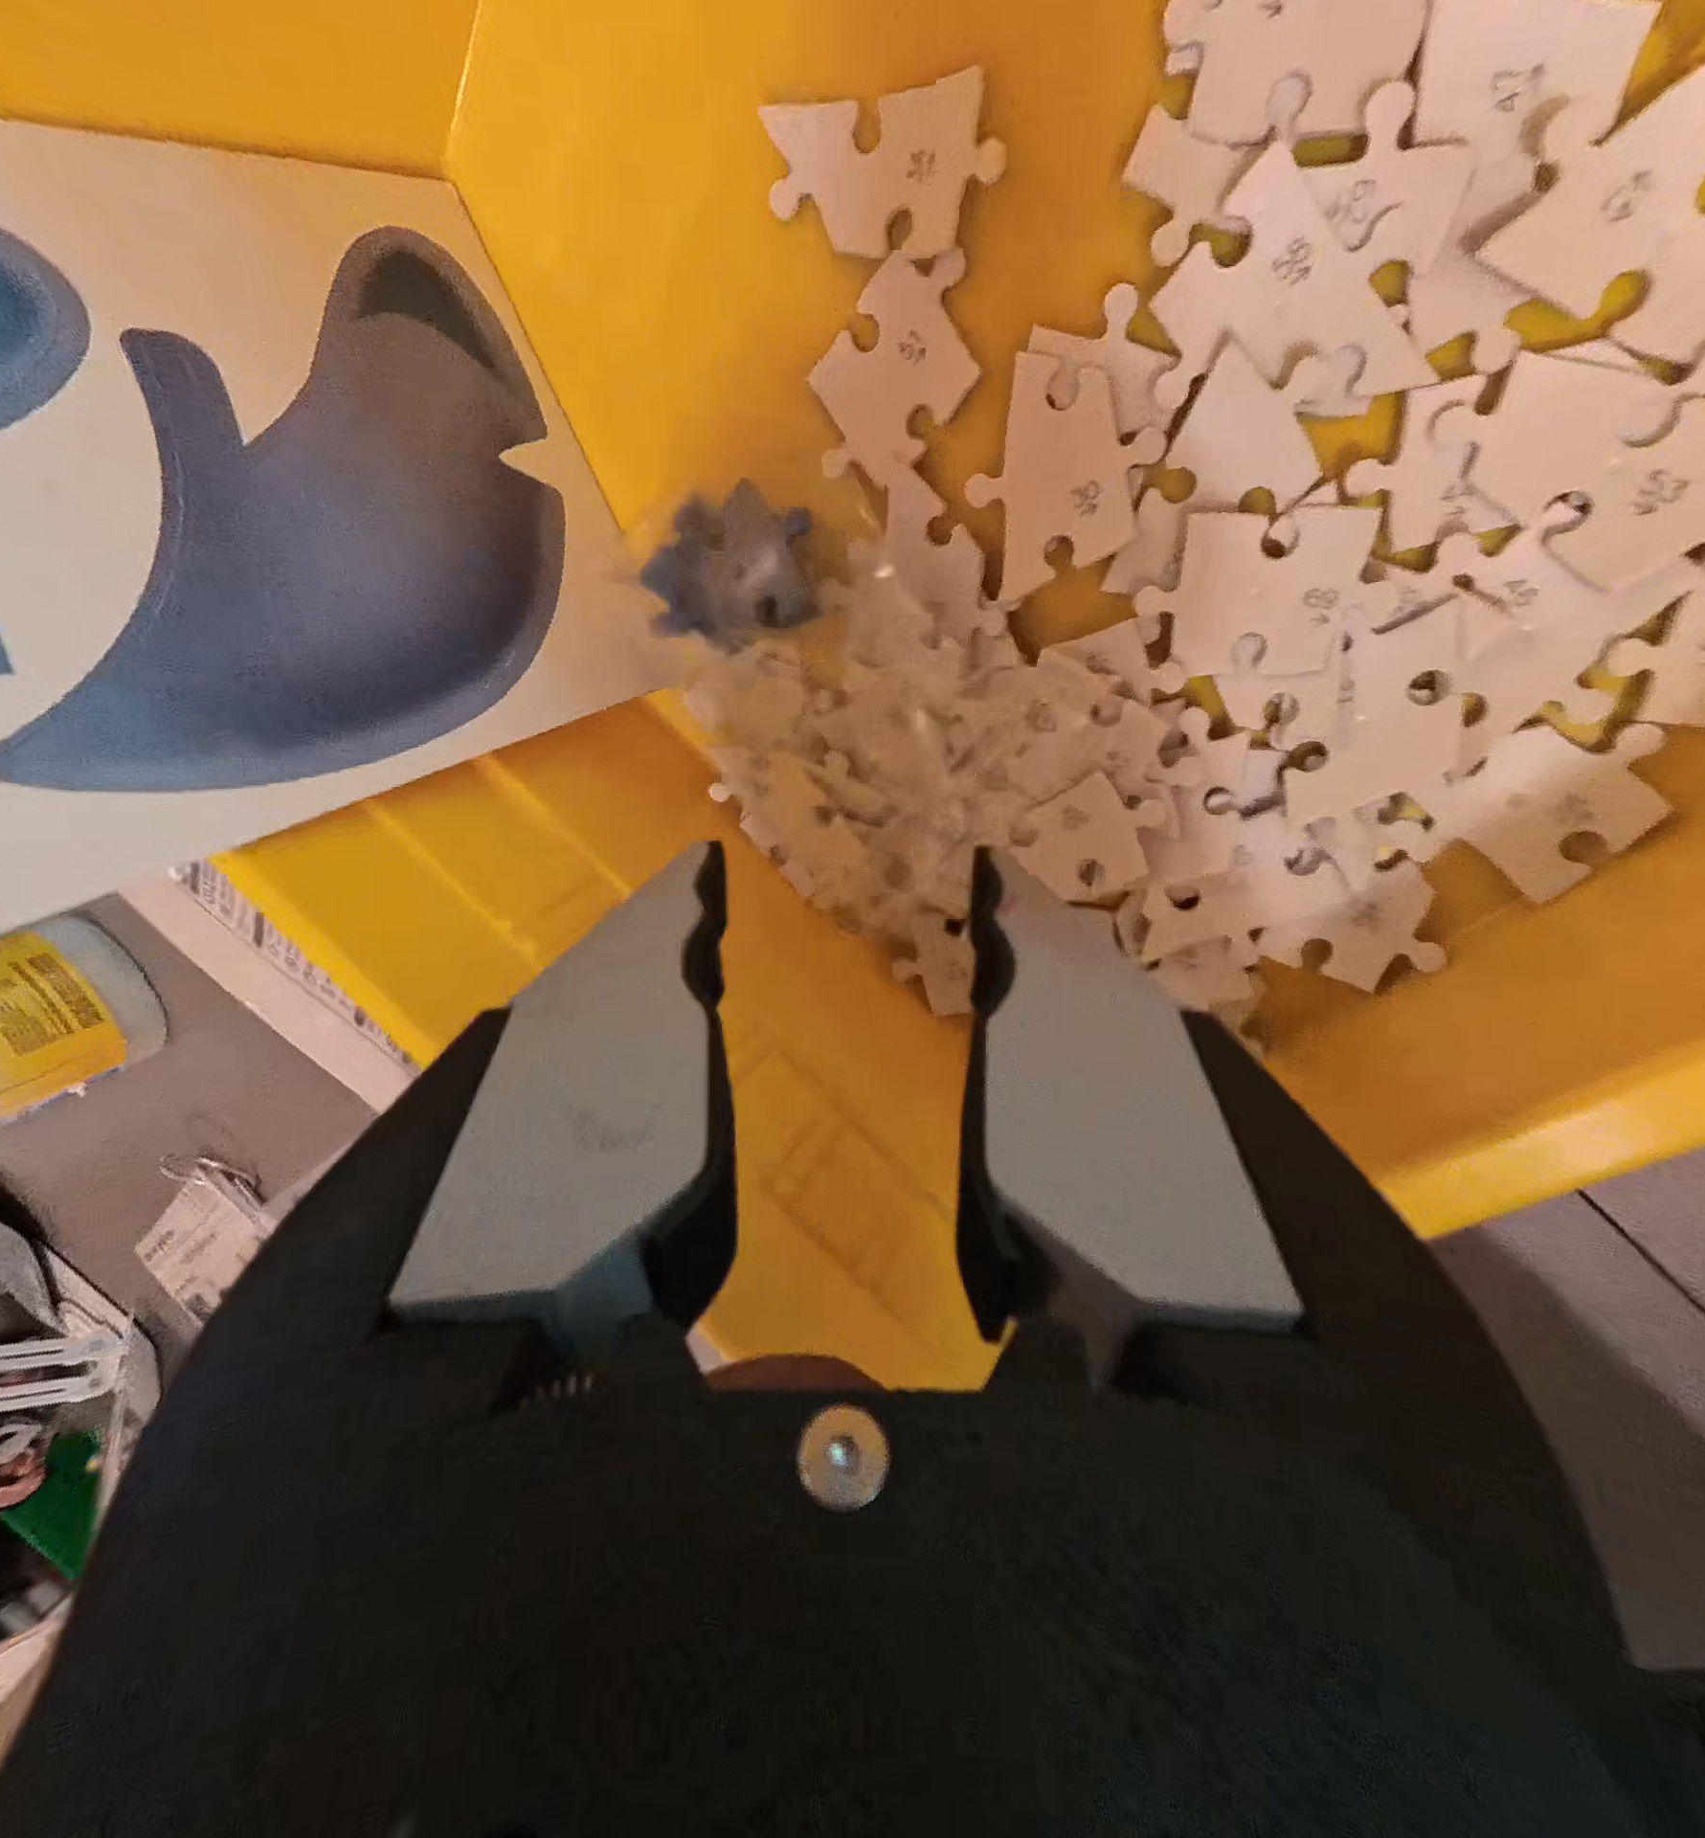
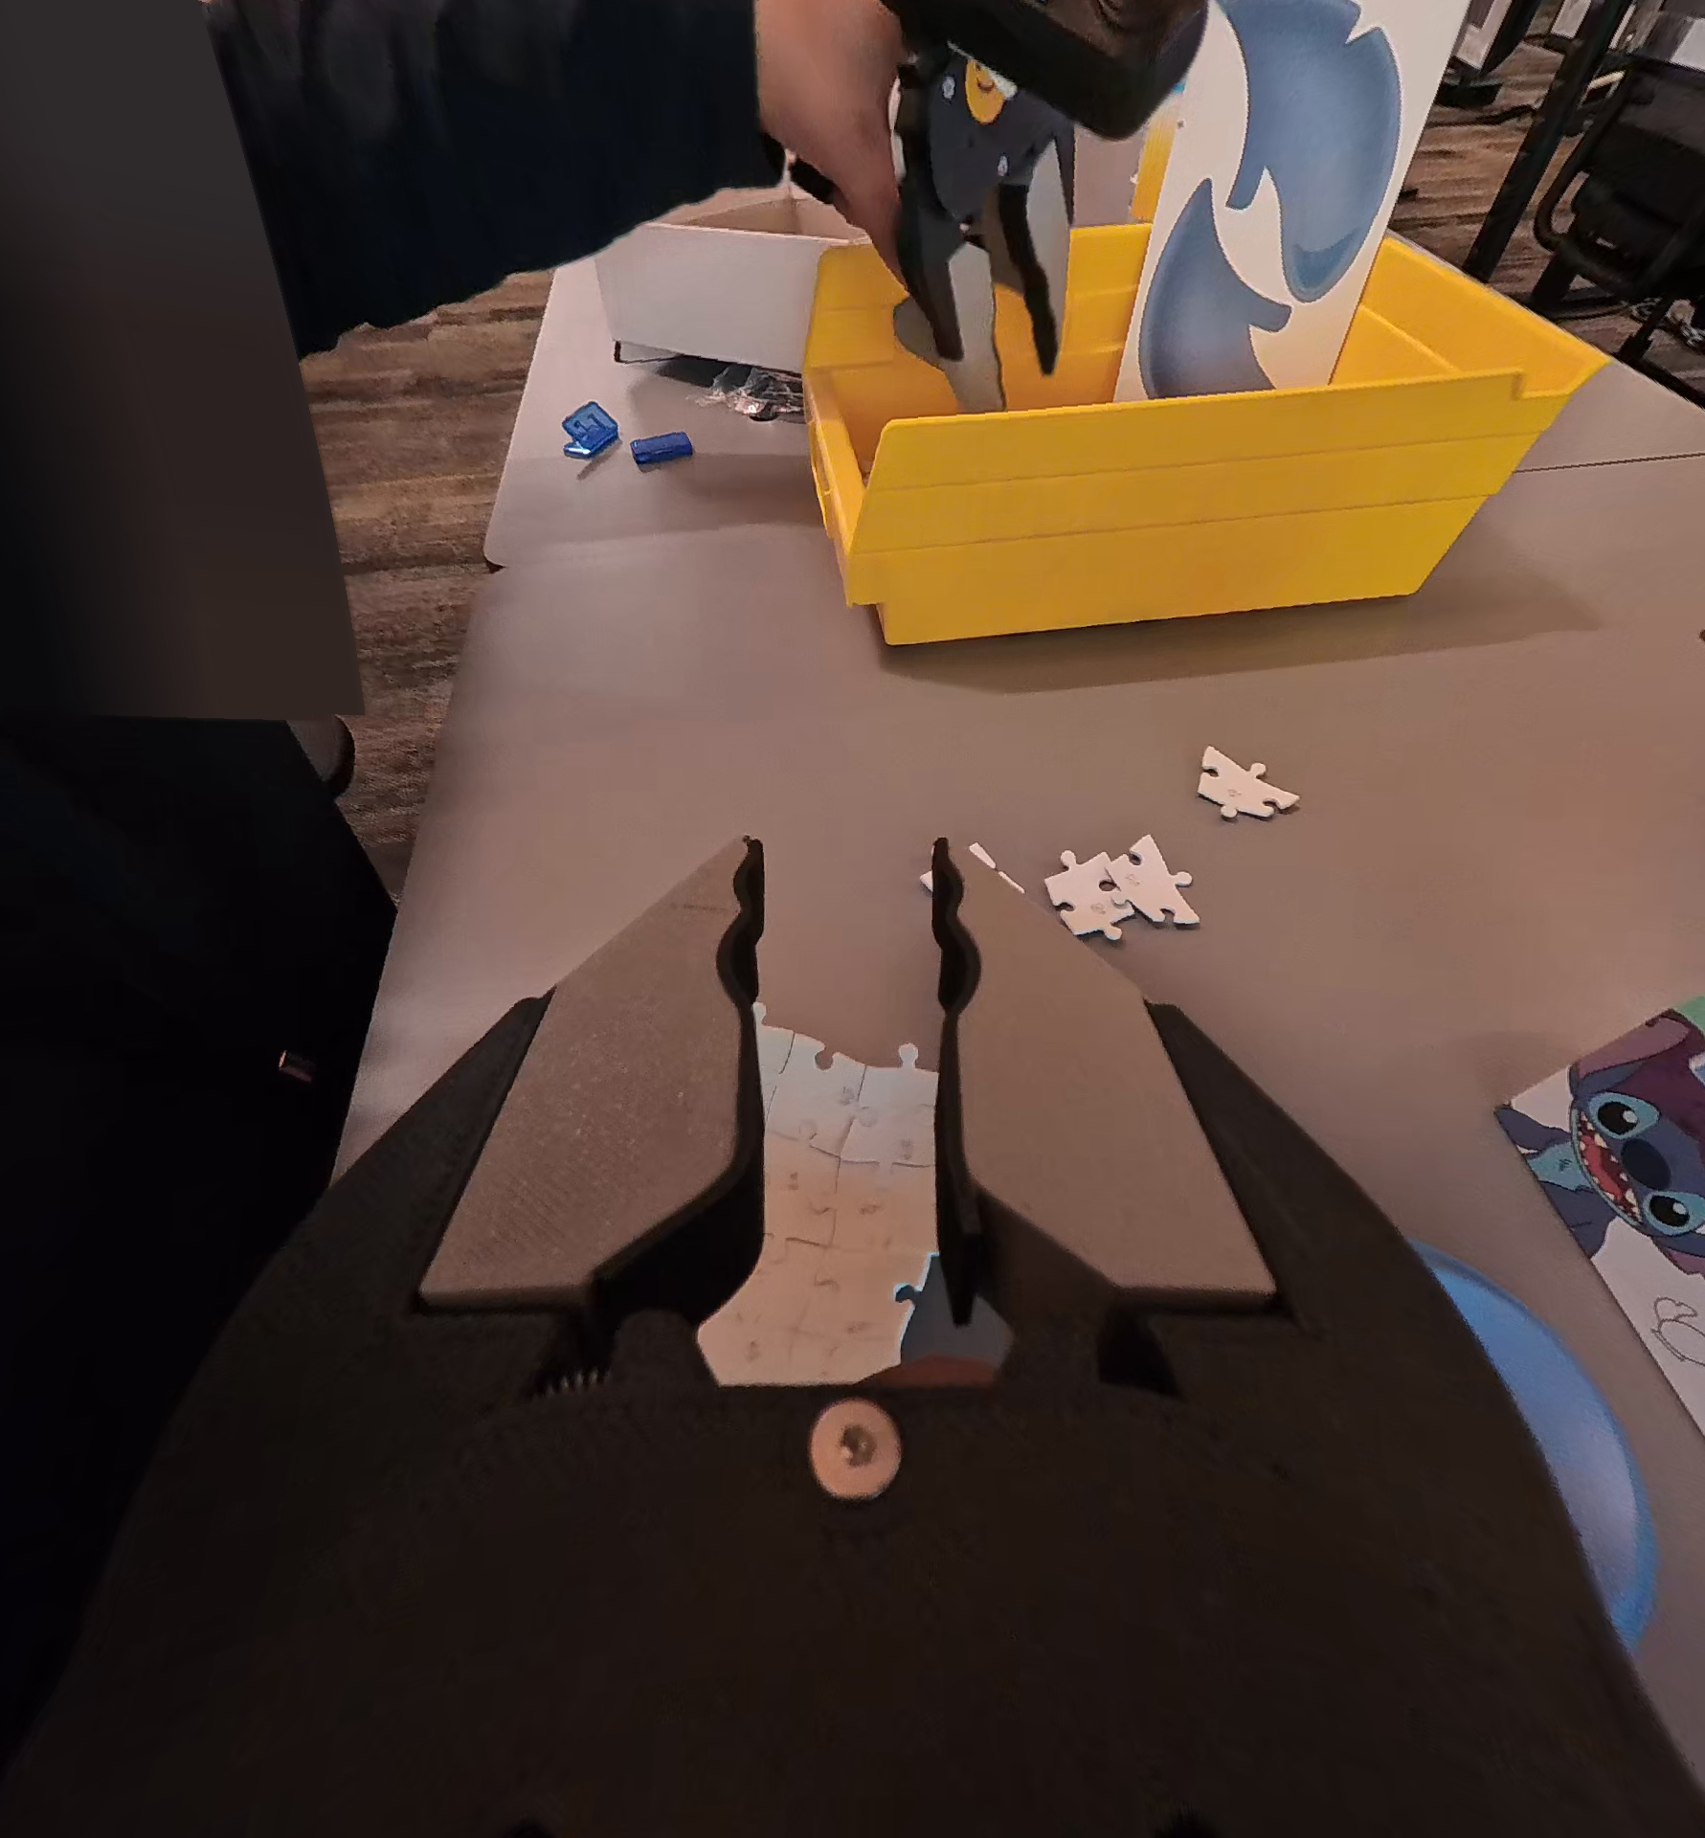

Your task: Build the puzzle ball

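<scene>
Left wrist view: our left tongs (image 1: 843, 895), spread and empty, reach into the yellow bin (image 1: 1425, 1084) of loose puzzle pieces (image 1: 1325, 557). Right tongs (image 2: 843, 875), also spread and empty, hover over the joined pieces (image 2: 848, 1194) on the tabletop (image 2: 828, 696).

The left claw (image 1: 848, 875) and right claw (image 2: 846, 855) match: black bodies, flat grey finger plates, wavy black inner pads, and a silver screw (image 2: 855, 1448) in the middle. The person's sleeve (image 2: 490, 149) is dark.
</scene>
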A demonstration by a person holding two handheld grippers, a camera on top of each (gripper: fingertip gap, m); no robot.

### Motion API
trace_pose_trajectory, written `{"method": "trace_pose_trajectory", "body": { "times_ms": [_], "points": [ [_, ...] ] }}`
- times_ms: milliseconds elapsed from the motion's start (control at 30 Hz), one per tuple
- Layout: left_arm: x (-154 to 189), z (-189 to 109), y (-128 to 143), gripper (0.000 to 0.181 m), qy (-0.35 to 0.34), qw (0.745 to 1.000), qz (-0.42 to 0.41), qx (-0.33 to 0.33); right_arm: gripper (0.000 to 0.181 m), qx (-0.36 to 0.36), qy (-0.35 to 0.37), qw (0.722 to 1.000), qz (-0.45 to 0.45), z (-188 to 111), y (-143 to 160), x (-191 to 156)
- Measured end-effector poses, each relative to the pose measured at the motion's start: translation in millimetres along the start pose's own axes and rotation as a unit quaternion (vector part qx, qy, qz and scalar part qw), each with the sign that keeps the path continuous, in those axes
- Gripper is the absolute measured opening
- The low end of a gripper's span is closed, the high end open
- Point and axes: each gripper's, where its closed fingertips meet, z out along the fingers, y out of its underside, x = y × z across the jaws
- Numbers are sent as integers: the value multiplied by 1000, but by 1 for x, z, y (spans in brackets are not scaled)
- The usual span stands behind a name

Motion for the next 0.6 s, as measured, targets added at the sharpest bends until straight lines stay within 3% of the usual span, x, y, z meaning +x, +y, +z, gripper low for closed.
{"method": "trace_pose_trajectory", "body": {
  "times_ms": [33, 100, 367, 433, 500, 567, 600],
  "points": [
    [2, 4, -1, 24, 5, 1000, 11, -2, 30, 0, 2, 1000, -4, -1, 0, -1],
    [3, 8, 1, 0, 4, 999, 48, -15, 30, 3, 5, 1000, -7, -4, -1, -1],
    [-29, -17, -44, 0, -45, 996, 63, 38, 30, 8, 3, 1000, 1, -9, 0, 2],
    [-25, -13, -48, 0, -12, 998, 56, 33, 30, 3, 5, 1000, 1, -9, 2, 3],
    [-14, -4, -34, 0, 24, 999, 47, -6, 30, 1, 7, 1000, 2, -9, 4, 4],
    [-14, 4, -19, 63, 7, 998, 49, -35, 30, 1, 9, 1000, 3, -11, 5, 5],
    [-17, 6, -14, 76, -18, 998, 55, -37, 30, 1, 9, 1000, 5, -11, 6, 6]
  ]
}}
